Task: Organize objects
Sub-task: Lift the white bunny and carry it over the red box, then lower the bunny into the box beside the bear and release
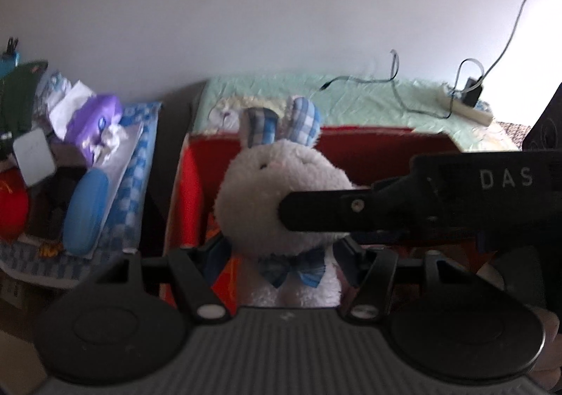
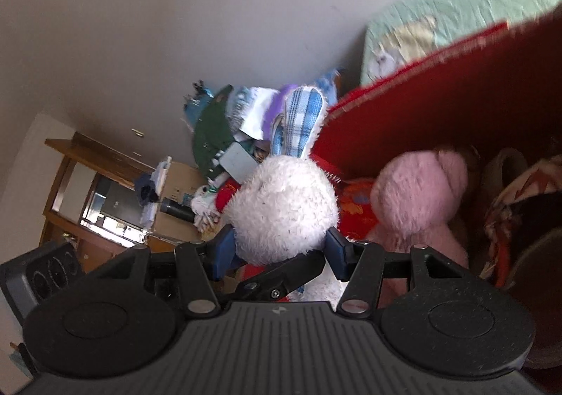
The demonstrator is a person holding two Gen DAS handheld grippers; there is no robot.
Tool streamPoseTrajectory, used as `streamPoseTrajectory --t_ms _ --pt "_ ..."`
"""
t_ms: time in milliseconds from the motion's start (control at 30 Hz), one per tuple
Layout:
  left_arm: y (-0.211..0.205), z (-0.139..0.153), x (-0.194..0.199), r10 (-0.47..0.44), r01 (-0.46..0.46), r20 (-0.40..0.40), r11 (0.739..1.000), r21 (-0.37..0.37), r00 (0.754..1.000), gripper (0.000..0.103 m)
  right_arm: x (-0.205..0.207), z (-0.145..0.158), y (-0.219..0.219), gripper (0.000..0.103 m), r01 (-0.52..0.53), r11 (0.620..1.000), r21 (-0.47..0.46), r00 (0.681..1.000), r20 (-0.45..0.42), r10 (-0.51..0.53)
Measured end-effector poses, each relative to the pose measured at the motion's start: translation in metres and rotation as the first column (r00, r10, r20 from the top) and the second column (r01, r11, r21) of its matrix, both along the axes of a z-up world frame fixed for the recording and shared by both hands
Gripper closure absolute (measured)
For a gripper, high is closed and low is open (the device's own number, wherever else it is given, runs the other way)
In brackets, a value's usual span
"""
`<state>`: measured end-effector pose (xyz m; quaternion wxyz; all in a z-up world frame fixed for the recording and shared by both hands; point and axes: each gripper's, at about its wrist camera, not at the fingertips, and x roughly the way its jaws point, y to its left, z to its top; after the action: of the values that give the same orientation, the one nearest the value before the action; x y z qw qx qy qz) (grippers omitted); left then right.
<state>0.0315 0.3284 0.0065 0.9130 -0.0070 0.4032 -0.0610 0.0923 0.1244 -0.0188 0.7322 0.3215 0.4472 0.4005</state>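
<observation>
A white plush rabbit (image 1: 277,194) with blue plaid ears and a blue bow tie hangs over an open red box (image 1: 386,149). My left gripper (image 1: 281,265) is shut on its body just below the bow tie. A black finger (image 1: 316,212) of my right gripper reaches in from the right and lies against the rabbit's head. In the right wrist view my right gripper (image 2: 281,247) is shut on the rabbit's (image 2: 281,205) head, blue pads pressed into the fur on both sides. A pink plush toy (image 2: 418,198) lies inside the red box (image 2: 404,107).
Left of the box is a cluttered surface with a purple toy (image 1: 95,121), a blue case (image 1: 86,208) and a red object (image 1: 12,208). Behind the box lies a bed with a pale green sheet (image 1: 351,96), a power strip (image 1: 463,107) and cables. A wooden cabinet (image 2: 87,184) stands further off.
</observation>
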Motion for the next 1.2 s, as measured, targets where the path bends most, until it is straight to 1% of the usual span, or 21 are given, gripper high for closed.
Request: streamPoseTrajectory --t_ms 167,333,467,533,633,800,833,933,967,1000,1033,1067,1133,1200 --pt "0.005 -0.013 0.009 0.009 -0.010 -0.057 1.000 0.000 0.998 0.042 0.005 -0.011 0.006 0.046 -0.005 0.999 -0.047 0.998 -0.058 0.002" --pt "0.007 -0.023 0.017 0.022 -0.020 -0.095 1.000 0.013 0.995 0.042 0.007 -0.021 0.004 0.044 0.000 0.999 -0.050 0.993 -0.119 -0.006" --pt "0.003 -0.025 0.019 0.030 -0.025 -0.098 0.998 0.056 0.995 0.040 0.010 -0.024 0.000 0.043 -0.003 0.998 -0.055 0.990 -0.143 -0.005" --pt "0.002 -0.025 0.021 0.036 -0.028 -0.103 0.997 0.070 0.994 0.039 0.009 -0.024 -0.002 0.042 -0.009 0.998 -0.059 0.990 -0.140 0.001" --pt "0.002 -0.026 0.021 0.051 -0.042 -0.106 0.995 0.089 0.993 0.035 0.008 -0.023 -0.005 0.042 -0.016 0.998 -0.066 0.991 -0.132 0.007" --pt "0.001 -0.024 0.020 0.085 -0.070 -0.099 0.987 0.146 0.991 0.037 0.004 -0.016 -0.016 0.042 0.006 0.994 -0.110 0.996 -0.086 -0.016" --pt "0.001 -0.024 0.019 0.086 -0.071 -0.098 0.987 0.148 0.991 0.037 0.004 -0.015 -0.021 0.043 0.020 0.994 -0.108 0.996 -0.079 -0.028" --pt "-0.001 -0.025 0.019 0.090 -0.074 -0.098 0.985 0.155 0.991 0.037 0.008 -0.015 -0.024 0.052 0.040 0.994 -0.104 0.996 -0.074 -0.048" --pt "-0.002 -0.026 0.019 0.092 -0.076 -0.098 0.984 0.163 0.991 0.037 0.008 -0.015 -0.024 0.058 0.044 0.993 -0.112 0.996 -0.071 -0.052" --pt "-0.002 -0.026 0.020 0.094 -0.076 -0.099 0.983 0.167 0.991 0.037 0.009 -0.015 -0.022 0.062 0.043 0.992 -0.121 0.996 -0.068 -0.051" --pt "-0.003 -0.027 0.020 0.095 -0.078 -0.101 0.983 0.168 0.990 0.036 0.010 -0.016 -0.019 0.063 0.042 0.990 -0.136 0.997 -0.064 -0.051" --pt "-0.003 -0.027 0.021 0.098 -0.080 -0.103 0.982 0.171 0.990 0.036 0.010 -0.016 -0.014 0.068 0.040 0.985 -0.167 0.997 -0.059 -0.051" --pt "-0.003 -0.027 0.022 0.106 -0.086 -0.107 0.980 0.181 0.989 0.034 0.011 -0.019 -0.010 0.071 0.035 0.981 -0.193 0.997 -0.057 -0.047" --pt "-0.004 -0.027 0.023 0.112 -0.090 -0.110 0.978 0.187 0.988 0.033 0.013 -0.021 -0.003 0.078 0.025 0.977 -0.213 0.997 -0.060 -0.038"
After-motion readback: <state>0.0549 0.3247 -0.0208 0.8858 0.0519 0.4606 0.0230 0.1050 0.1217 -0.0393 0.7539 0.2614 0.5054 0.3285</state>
